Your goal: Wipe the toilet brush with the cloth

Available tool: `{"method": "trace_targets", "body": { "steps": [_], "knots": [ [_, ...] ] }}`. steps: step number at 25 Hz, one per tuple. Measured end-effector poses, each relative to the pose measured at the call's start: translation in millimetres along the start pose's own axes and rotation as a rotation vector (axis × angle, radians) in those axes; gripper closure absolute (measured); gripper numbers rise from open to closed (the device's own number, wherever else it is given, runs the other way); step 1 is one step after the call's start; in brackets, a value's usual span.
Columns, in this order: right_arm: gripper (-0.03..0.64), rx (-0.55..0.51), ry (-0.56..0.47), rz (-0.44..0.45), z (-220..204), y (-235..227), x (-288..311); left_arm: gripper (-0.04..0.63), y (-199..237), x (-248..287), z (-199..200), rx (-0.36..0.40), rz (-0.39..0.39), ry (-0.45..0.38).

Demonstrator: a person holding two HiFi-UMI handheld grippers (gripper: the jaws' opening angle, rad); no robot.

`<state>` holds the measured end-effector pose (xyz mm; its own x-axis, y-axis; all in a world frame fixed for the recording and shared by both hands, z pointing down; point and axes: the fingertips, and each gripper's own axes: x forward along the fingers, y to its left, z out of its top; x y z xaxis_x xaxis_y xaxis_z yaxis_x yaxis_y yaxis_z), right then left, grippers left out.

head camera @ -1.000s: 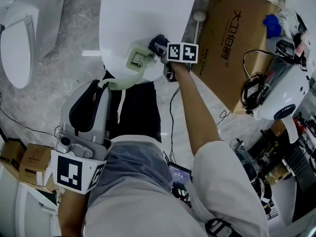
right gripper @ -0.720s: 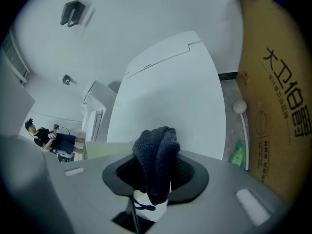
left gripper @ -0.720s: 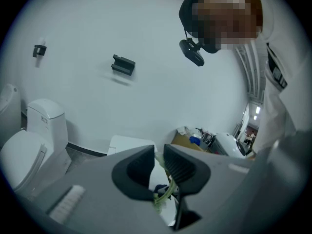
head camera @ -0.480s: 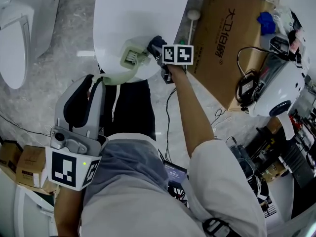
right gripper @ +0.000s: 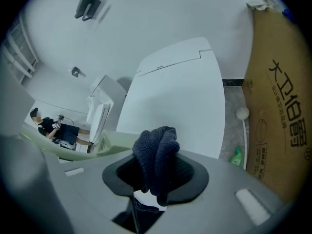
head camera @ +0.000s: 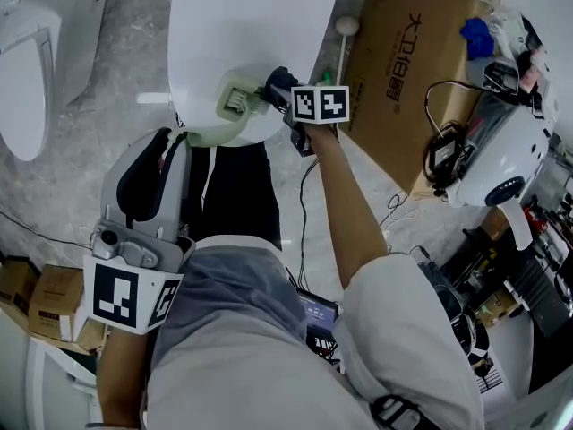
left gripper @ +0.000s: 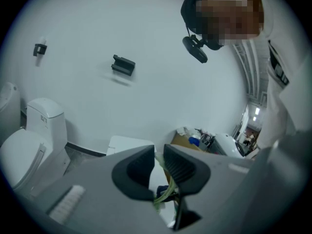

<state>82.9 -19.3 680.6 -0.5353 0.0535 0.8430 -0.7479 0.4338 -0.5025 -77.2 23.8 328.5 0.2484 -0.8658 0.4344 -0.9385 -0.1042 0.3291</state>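
Clamps the toilet brush [head camera: 235, 103] by its handle in the left gripper [left gripper: 158, 160], head over the toilet lid [head camera: 242, 25]. Pinches the cloth [right gripper: 155, 152] in the right gripper [right gripper: 158, 173], at the head. Might lose the thin handle by rubbing too hard.

The toilet brush [head camera: 237, 103] hangs over the toilet lid [head camera: 242, 25], cloth [head camera: 279, 81] just beside its right — cardboard box [head camera: 403, 79] farther right.

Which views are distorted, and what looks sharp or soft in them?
Both gripper views: fisheye, dark corners, curved walls. Left gripper view: jaws soft, brush handle between them blurred. Right gripper view: cloth sharp. Head view: even light, no hard shadows.
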Motion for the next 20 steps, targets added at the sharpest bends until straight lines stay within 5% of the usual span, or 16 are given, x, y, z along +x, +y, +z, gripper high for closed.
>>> {"method": "trace_targets", "body": {
  "steps": [20],
  "knots": [
    [0.499,0.077,-0.065,-0.005,1.3,32.8,-15.4,0.595,0.1,2.6,5.5,0.001,-0.024,-0.001]
  ]
}}
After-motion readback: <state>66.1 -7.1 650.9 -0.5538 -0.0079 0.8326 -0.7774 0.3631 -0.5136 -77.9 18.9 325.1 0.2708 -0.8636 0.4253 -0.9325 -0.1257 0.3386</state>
